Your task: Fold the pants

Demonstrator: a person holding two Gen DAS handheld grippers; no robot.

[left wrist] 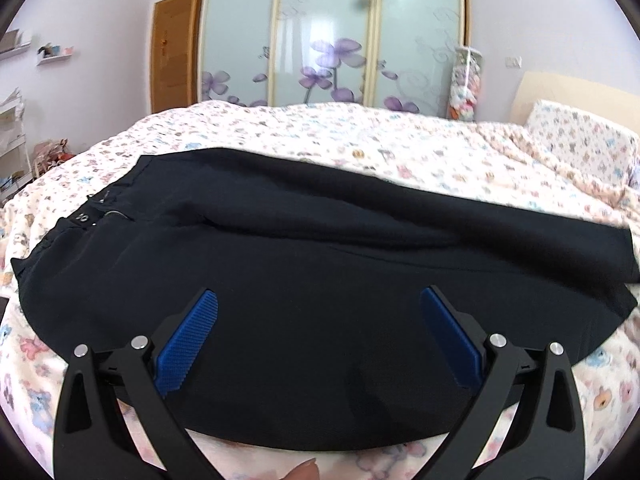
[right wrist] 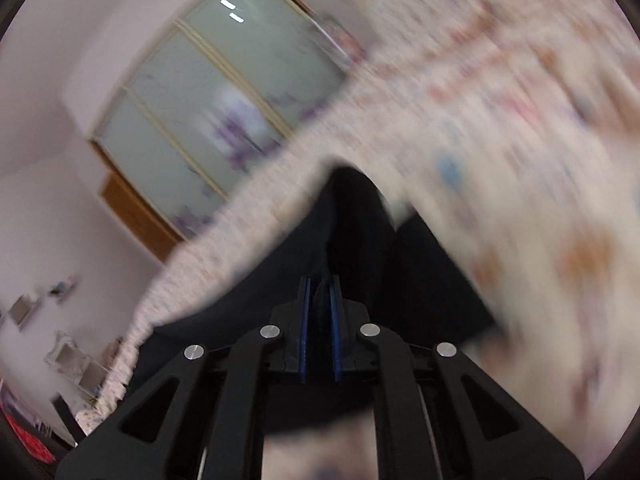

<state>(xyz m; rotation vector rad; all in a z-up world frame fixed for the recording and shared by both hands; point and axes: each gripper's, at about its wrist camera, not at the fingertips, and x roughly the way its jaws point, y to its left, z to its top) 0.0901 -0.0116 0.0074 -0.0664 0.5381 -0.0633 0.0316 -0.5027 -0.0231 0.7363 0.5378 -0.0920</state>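
Note:
Black pants lie across the flowered bedspread, waistband with a button at the left, legs running right, the far leg lapped over the near one. My left gripper is open, its blue pads spread just above the near part of the pants, holding nothing. In the blurred, tilted right wrist view my right gripper is shut on a raised fold of the black pants, lifting the cloth off the bedspread.
A wardrobe with frosted sliding doors and purple flowers stands behind the bed. A wooden door is at its left. A pillow sits at the right. Shelves and clutter line the left wall.

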